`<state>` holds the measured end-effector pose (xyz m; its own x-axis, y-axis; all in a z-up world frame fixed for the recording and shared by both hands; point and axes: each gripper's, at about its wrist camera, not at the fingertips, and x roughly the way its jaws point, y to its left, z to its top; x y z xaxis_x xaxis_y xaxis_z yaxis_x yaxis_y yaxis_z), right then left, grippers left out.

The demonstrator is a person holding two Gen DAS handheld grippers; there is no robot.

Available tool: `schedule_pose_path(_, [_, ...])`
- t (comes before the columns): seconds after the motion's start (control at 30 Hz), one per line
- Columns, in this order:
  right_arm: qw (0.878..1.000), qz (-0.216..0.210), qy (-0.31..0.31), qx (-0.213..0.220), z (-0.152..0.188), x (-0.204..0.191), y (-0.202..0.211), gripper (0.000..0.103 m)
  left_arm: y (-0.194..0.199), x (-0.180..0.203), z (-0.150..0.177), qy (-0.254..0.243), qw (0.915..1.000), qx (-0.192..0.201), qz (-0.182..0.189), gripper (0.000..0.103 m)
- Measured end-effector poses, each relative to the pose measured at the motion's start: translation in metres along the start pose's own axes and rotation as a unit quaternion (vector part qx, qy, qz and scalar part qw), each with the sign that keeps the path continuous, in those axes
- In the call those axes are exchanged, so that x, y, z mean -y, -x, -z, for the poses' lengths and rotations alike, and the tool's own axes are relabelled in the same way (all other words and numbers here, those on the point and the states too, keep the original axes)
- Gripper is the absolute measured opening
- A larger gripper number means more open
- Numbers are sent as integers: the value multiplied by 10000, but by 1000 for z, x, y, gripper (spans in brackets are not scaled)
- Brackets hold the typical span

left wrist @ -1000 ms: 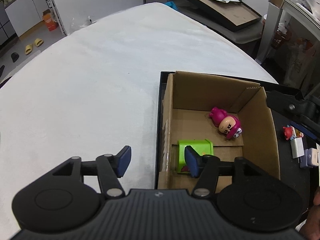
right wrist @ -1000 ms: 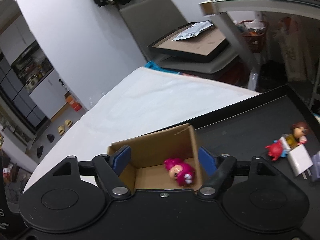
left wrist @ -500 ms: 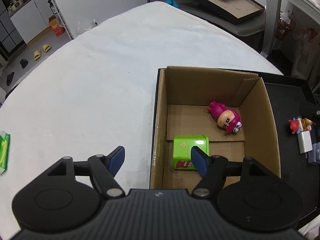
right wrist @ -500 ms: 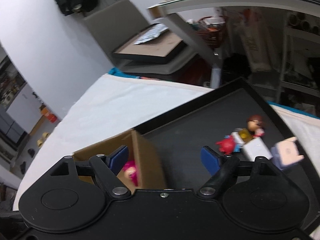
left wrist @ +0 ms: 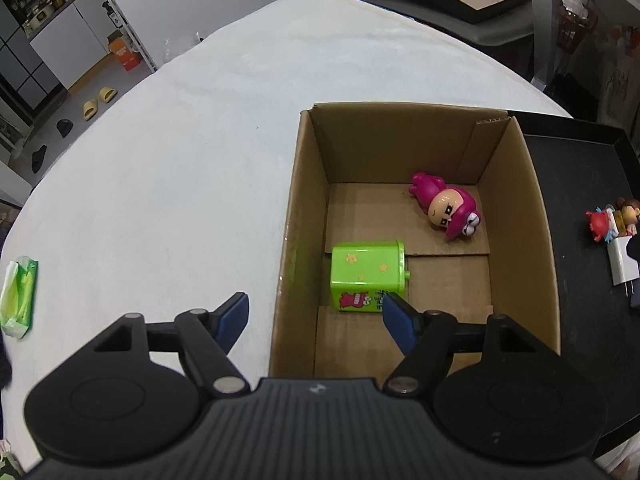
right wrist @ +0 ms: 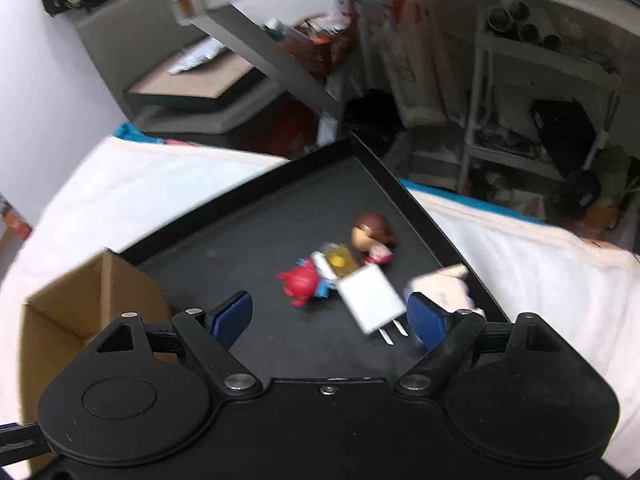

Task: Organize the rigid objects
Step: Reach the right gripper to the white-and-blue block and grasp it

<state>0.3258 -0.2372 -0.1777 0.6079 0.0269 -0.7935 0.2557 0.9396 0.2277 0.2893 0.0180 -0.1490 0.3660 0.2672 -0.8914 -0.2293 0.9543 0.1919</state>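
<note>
A cardboard box (left wrist: 532, 216) stands on the white table, and a green toy box (left wrist: 366, 276) lies on its side in it beside a pink figurine (left wrist: 448, 210). My left gripper (left wrist: 316, 314) hangs open above the box's near left wall, holding nothing. On the black tray (right wrist: 248, 216) lie a red crab toy (right wrist: 300, 282), a brown-haired figurine (right wrist: 372, 234), a white charger plug (right wrist: 370, 300) and a pale toy (right wrist: 444, 286). My right gripper (right wrist: 330, 318) hovers over the tray near the plug; its jaws are opening and empty.
A green tissue packet (left wrist: 20, 296) lies at the table's left edge. The cardboard box (right wrist: 80, 300) sits at the tray's left. Shelving and clutter stand beyond the table's far right side. A framed board (right wrist: 192, 84) rests on a chair behind.
The left gripper opened wider and drew back from the green toy box. The right gripper swung right from the cardboard box to over the tray's toys, tilting down and opening.
</note>
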Motion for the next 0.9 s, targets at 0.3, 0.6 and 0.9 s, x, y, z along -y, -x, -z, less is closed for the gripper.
schedule_pose_path(0.3, [9993, 318, -216, -3, -3, 23, -9, 84, 4, 21, 1, -144, 9998, -39, -131, 75])
schedule_pose_path(0.6, [9974, 715, -12, -24, -4, 35, -25, 84, 1, 34, 3, -265, 9987, -95, -414, 79])
schedule_pose_path(0.9, [9967, 767, -4, -266, 4, 44, -42, 49, 5, 32, -4, -334, 9985, 19, -423, 79])
